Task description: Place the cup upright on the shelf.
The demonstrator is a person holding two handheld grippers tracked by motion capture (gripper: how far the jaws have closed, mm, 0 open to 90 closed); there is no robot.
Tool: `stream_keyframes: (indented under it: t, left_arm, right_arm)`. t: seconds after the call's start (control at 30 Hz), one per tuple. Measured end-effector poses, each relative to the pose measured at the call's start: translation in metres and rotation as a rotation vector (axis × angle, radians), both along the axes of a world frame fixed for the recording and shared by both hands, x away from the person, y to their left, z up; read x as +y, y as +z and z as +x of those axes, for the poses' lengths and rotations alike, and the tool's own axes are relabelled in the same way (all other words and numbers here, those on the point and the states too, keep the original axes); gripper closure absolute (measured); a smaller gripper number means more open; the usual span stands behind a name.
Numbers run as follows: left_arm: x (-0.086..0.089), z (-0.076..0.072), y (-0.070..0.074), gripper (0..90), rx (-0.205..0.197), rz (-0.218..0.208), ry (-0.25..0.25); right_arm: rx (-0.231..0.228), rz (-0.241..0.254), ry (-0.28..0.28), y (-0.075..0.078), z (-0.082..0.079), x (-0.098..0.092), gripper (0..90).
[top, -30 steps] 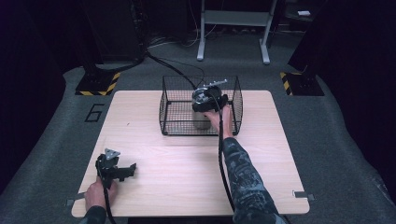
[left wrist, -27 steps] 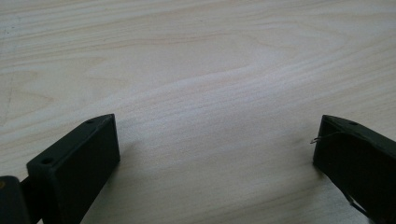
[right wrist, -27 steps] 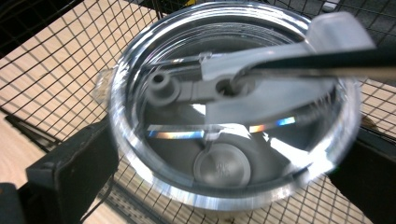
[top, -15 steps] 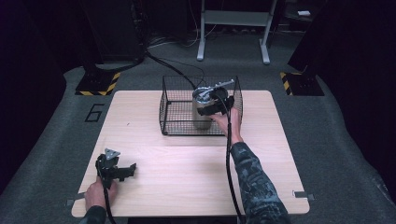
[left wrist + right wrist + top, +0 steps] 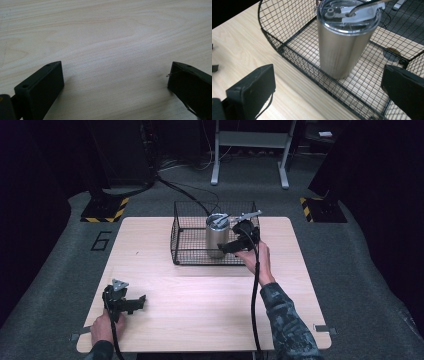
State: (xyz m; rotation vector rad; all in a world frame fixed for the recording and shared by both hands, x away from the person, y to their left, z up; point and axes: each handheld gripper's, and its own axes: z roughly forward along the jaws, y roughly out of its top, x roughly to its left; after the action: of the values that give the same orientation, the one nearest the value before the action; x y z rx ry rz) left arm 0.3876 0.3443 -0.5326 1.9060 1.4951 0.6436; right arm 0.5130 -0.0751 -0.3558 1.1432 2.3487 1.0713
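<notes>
Resting at the lower left of the high view, the left gripper (image 5: 131, 303) sits low over the wooden table (image 5: 200, 315), held by the person's left hand (image 5: 102, 327) that comes in from the bottom edge. Its jaws stand wide apart with nothing between them; the left gripper view shows bare pale wood grain in the gap.

Toward the upper middle of the high view, a black wire basket (image 5: 186, 245) stands on the far part of the table. Inside it, toward its right half, a steel tumbler (image 5: 216, 236) stands upright, with a clear lid (image 5: 348, 13) on top. In the right gripper view the tumbler fills the upper centre, its base on the basket's mesh floor.

Just right of the tumbler in the high view, the right gripper (image 5: 235, 245) is held at the basket's near right rim by the right hand (image 5: 256, 257), its cable trailing down toward the bottom edge. Its jaws are spread apart and grip nothing; the tumbler lies beyond them, not touched.
</notes>
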Motion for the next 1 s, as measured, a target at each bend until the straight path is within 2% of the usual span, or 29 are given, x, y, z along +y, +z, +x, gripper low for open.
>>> stream_keyframes:
  t: [0.27, 0.4, 0.6, 0.77, 0.87, 0.9, 1.0]
  left_arm:
    - [0.000, 0.000, 0.000, 0.3, 0.006, 0.004, -0.004]
    - [0.000, 0.000, 0.000, 0.3, 0.002, -0.002, 0.001]
    - [0.000, 0.000, 0.000, 0.3, 0.002, -0.002, 0.001]
    - [0.000, 0.000, 0.000, 0.3, 0.002, -0.002, 0.002]
    - [0.000, 0.000, 0.000, 0.3, 0.002, -0.002, 0.001]
    - [0.000, 0.000, 0.000, 0.3, 0.002, -0.004, 0.001]
    - [0.000, 0.000, 0.000, 0.3, 0.001, -0.003, 0.002]
  right_arm:
    - [-0.014, -0.011, 0.002, 0.000, -0.025, -0.015, 0.0]
    - [-0.024, -0.010, -0.002, -0.006, -0.044, -0.033, 0.0]
    - [-0.020, -0.010, -0.028, -0.015, -0.061, -0.053, 0.0]
    - [-0.028, -0.008, -0.064, -0.028, -0.076, -0.076, 0.0]
    - [-0.018, -0.010, -0.101, -0.042, -0.088, -0.095, 0.0]
    - [-0.018, -0.010, -0.101, -0.042, -0.088, -0.095, 0.0]
    - [-0.001, -0.018, -0.133, -0.058, -0.098, -0.110, 0.0]
